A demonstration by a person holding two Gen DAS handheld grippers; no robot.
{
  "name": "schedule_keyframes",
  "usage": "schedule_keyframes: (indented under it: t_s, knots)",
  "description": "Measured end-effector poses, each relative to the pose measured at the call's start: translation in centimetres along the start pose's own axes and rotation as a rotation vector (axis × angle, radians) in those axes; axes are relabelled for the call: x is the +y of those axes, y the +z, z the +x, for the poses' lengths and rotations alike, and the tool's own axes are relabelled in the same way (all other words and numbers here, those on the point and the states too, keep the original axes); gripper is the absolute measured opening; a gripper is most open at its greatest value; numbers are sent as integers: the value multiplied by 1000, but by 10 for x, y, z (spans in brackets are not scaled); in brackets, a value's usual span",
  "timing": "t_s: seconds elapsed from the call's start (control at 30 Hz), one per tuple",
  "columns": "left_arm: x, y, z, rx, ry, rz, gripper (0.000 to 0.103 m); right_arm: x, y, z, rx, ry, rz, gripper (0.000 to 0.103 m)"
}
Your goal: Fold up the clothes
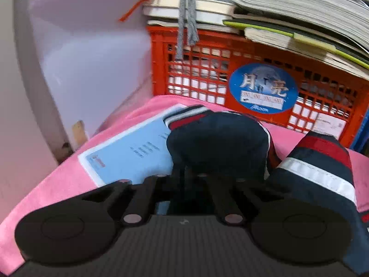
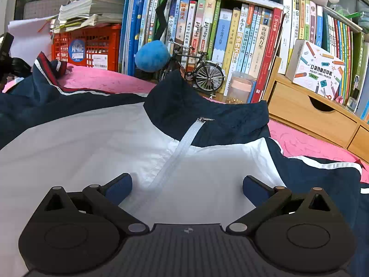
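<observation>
A navy and white zip-up jacket (image 2: 92, 143) lies front up on a pink bed cover (image 2: 103, 80), its navy collar (image 2: 207, 120) toward the bookshelf. My right gripper (image 2: 187, 184) hovers open just over the white chest panel, with the zipper (image 2: 175, 157) running between its blue-padded fingers (image 2: 118, 187). In the left wrist view my left gripper (image 1: 196, 173) is shut on a bunched navy sleeve (image 1: 216, 138), which hides its fingertips. The sleeve's striped red, white and navy cuff (image 1: 318, 161) stands up to the right.
A light blue booklet (image 1: 129, 154) lies on the pink cover (image 1: 57, 184) under the sleeve. Behind stands a red crate (image 1: 230, 53) stacked with books (image 1: 288, 11), beside a white panel (image 1: 87, 46). A crowded bookshelf (image 2: 230, 34), model bicycle (image 2: 203, 69) and wooden drawers (image 2: 311, 115) line the back.
</observation>
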State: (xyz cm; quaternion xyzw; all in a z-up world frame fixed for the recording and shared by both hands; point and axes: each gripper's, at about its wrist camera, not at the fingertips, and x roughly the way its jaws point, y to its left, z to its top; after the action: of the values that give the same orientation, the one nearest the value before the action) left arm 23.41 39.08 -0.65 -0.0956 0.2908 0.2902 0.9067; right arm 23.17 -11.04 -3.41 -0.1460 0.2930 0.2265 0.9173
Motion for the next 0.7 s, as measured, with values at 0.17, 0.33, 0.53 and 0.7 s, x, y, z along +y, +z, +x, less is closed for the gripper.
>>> schedule_keyframes:
  t_s: [0.17,0.33,0.53,0.7]
  knots:
    - [4,10,-60,-327,83,-81,1,0,0,-1,2,-5,3,103]
    - [4,14,-93,-465,175,-31,2,1,1,-1,2,-9,4,103]
    - [-8,-7,-57,-144,455,102,6,1,1,-1,1,-13,2,103]
    - [-28,-24,-62,-34,516,239,29,1,1,0,2,-10,6,103]
